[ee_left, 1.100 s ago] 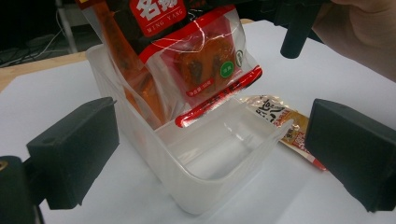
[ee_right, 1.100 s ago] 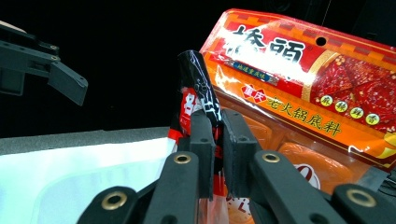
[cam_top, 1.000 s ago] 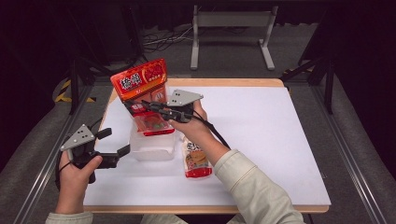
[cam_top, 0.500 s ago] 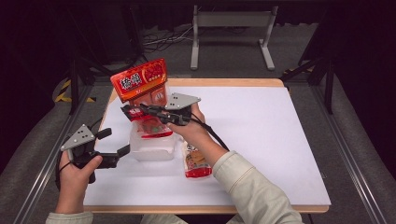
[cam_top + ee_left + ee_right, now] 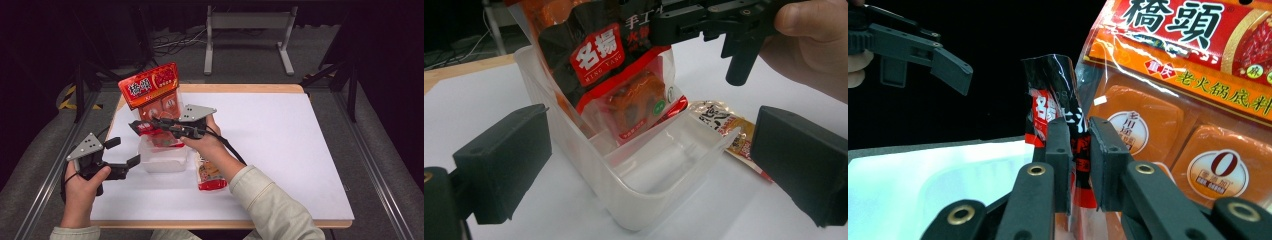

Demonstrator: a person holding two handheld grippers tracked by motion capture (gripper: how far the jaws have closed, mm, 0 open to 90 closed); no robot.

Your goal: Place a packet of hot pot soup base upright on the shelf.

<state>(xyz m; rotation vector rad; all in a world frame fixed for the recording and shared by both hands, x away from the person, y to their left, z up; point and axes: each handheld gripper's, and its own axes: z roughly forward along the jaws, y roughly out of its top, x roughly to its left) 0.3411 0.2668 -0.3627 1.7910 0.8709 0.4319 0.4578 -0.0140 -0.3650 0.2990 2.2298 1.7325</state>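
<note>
Now my right hand-held gripper (image 5: 1079, 150) has just been easing its jaws apart around the top of the black-and-red sachet (image 5: 1058, 100), which stands in the clear tub (image 5: 634, 190) beside the orange packet (image 5: 152, 90); the pads look barely clear of the film. I judge this sachet delivered. My left hand-held gripper (image 5: 649, 155) waits released by the tub on the worktop (image 5: 280, 150).

I see the black-and-red pouch (image 5: 619, 75) standing upright in the clear tub (image 5: 644, 185), beside the orange packet (image 5: 152, 92).
</note>
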